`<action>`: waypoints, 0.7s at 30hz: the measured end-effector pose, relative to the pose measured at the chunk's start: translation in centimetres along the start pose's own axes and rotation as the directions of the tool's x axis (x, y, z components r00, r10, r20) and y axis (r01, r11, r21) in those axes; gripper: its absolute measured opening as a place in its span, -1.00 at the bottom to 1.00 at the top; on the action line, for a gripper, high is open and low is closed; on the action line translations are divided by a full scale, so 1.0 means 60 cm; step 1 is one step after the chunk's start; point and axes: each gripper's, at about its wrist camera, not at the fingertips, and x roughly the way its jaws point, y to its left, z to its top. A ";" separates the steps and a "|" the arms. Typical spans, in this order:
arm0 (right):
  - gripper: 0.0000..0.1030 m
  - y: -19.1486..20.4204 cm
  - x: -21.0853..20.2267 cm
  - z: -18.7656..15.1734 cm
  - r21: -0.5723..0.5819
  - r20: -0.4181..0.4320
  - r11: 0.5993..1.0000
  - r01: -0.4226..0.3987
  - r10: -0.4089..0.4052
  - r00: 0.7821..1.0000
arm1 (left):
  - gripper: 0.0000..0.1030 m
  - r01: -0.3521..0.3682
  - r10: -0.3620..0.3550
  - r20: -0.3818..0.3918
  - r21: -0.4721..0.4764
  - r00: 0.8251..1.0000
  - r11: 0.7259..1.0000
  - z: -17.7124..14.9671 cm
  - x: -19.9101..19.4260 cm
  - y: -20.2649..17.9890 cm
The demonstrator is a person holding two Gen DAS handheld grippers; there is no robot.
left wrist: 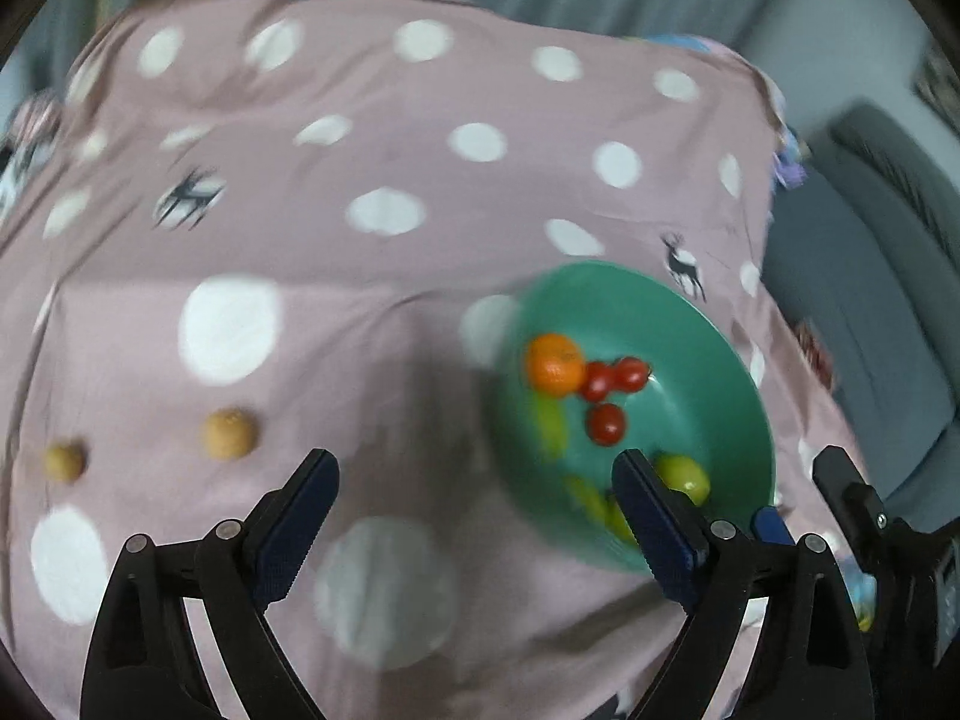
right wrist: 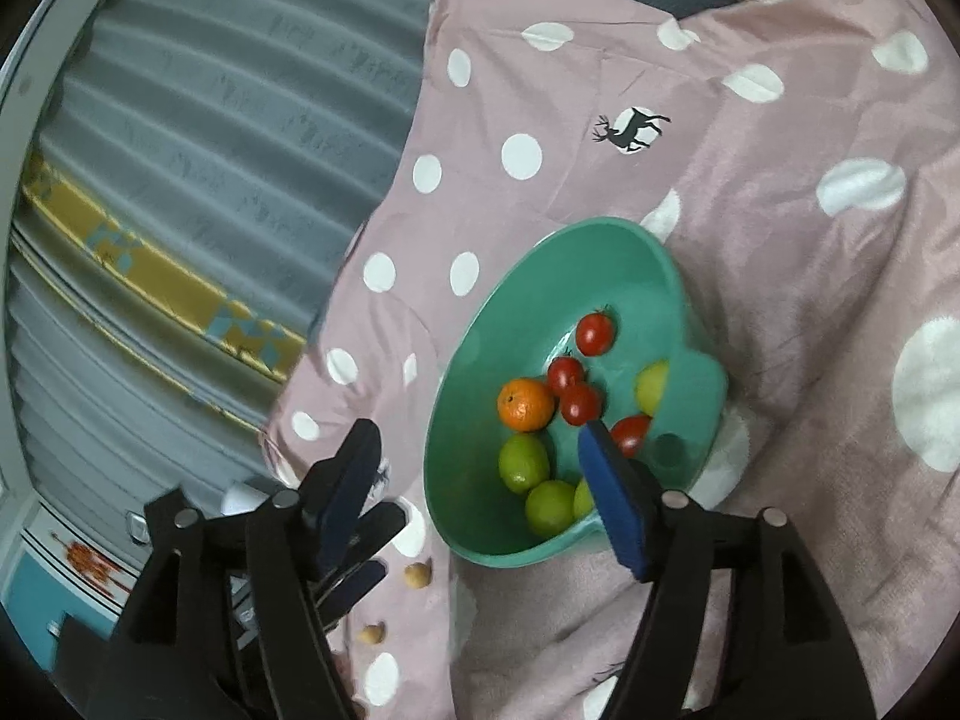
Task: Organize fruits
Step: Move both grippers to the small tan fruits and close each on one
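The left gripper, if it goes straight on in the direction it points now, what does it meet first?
Probably only the pink dotted cloth: the open left gripper has nothing between its fingers. The green bowl lies right of that line, the two brown fruits left. Depth is uncertain.

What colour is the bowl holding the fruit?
Teal green bowl; it shows best in the right wrist view.

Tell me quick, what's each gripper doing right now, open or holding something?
Left gripper: open, holding nothing, over the pink cloth.
Right gripper: open, holding nothing, at the green bowl.
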 end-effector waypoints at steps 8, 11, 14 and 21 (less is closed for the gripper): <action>0.85 0.097 0.029 -0.034 -0.122 -0.054 0.989 -0.085 0.079 0.995 | 0.79 -0.278 0.291 0.115 -0.115 0.950 0.954 -0.018 -0.090 0.135; 0.85 0.139 0.056 -0.060 -0.185 -0.106 0.977 -0.103 0.085 0.991 | 0.79 -0.332 0.344 0.089 -0.131 0.935 0.934 -0.027 -0.100 0.185; 0.85 0.162 0.090 -0.090 -0.202 -0.165 0.972 -0.122 0.089 0.982 | 0.79 -0.294 0.306 0.032 -0.193 0.952 0.936 -0.033 -0.107 0.233; 0.86 0.129 0.175 -0.138 -0.074 -0.266 0.994 -0.081 0.059 0.962 | 0.79 -0.159 0.167 -0.010 -0.353 0.986 0.922 -0.036 -0.110 0.307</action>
